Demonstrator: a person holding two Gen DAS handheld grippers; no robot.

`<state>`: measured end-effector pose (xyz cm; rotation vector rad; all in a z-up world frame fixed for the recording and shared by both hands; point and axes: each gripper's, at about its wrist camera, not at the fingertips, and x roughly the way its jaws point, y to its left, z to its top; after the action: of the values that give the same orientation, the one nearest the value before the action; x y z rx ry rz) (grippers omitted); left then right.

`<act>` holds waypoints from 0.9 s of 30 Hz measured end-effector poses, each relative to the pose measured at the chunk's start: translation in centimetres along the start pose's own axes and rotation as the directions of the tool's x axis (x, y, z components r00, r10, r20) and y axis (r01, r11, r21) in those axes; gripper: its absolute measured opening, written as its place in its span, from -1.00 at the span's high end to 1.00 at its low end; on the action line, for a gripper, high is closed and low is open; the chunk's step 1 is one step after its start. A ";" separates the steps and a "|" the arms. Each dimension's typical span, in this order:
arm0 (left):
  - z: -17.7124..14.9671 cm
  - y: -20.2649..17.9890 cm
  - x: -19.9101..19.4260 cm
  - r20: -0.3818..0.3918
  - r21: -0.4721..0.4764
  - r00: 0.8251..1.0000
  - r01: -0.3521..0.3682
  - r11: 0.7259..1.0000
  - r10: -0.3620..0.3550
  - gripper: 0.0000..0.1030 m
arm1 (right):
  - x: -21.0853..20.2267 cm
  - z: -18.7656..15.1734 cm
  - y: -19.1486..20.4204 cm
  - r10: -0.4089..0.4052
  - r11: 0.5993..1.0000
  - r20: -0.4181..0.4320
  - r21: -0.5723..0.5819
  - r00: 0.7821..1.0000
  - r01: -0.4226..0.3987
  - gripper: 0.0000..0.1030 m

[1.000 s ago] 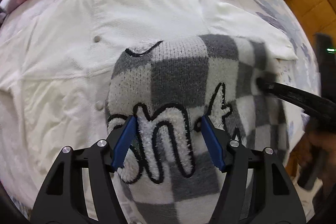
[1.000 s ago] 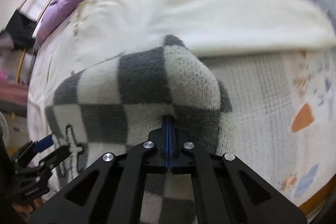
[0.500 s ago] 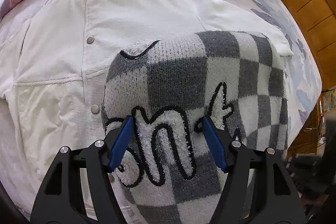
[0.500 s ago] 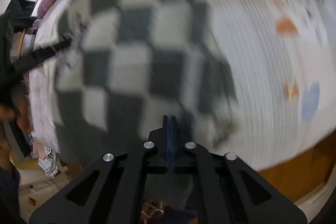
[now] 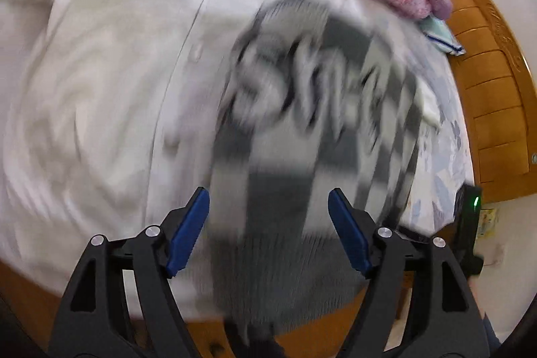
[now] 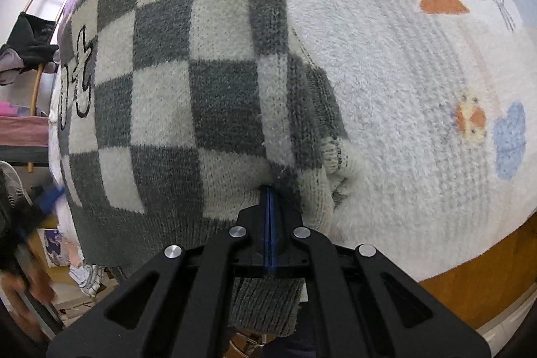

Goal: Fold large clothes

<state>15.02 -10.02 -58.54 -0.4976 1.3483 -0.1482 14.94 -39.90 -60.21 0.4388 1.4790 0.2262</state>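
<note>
Checkered sweater [image 6: 174, 89] pinched by right gripper [image 6: 269, 190], left gripper [image 5: 268, 217] seemingly spread

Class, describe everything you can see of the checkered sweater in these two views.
The checkered sweater is a thick, fuzzy knit of grey and off-white squares, with black-outlined white lettering on its front and a ribbed grey hem. It lies partly on a white jacket and partly on the patterned bedspread, its hem hanging over the bed's edge. The right gripper is shut on a bunched fold near the hem. The left gripper is open, its blue pads straddling the sweater, which is motion-blurred there.
</note>
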 end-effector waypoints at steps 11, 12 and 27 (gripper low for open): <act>-4.1 1.1 7.6 -0.163 -0.156 0.984 0.041 0.987 -0.066 -0.72 | -2.4 -2.4 -4.2 0.098 0.994 0.078 0.048 0.992 -0.101 1.00; -4.0 1.1 7.8 -0.157 -0.155 0.986 0.040 0.987 -0.064 -0.71 | -2.7 -2.9 -4.8 0.121 0.989 0.096 0.072 0.988 -0.128 1.00; -1.2 -0.1 2.4 -0.167 -0.270 0.947 0.222 0.937 -0.273 0.43 | -6.3 -14.3 -11.6 0.295 0.719 0.381 0.515 0.876 -0.466 -0.58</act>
<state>14.42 -11.34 -60.81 -0.8859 1.5081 -0.2457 -1.14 -50.87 -59.84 1.2565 1.1417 0.0132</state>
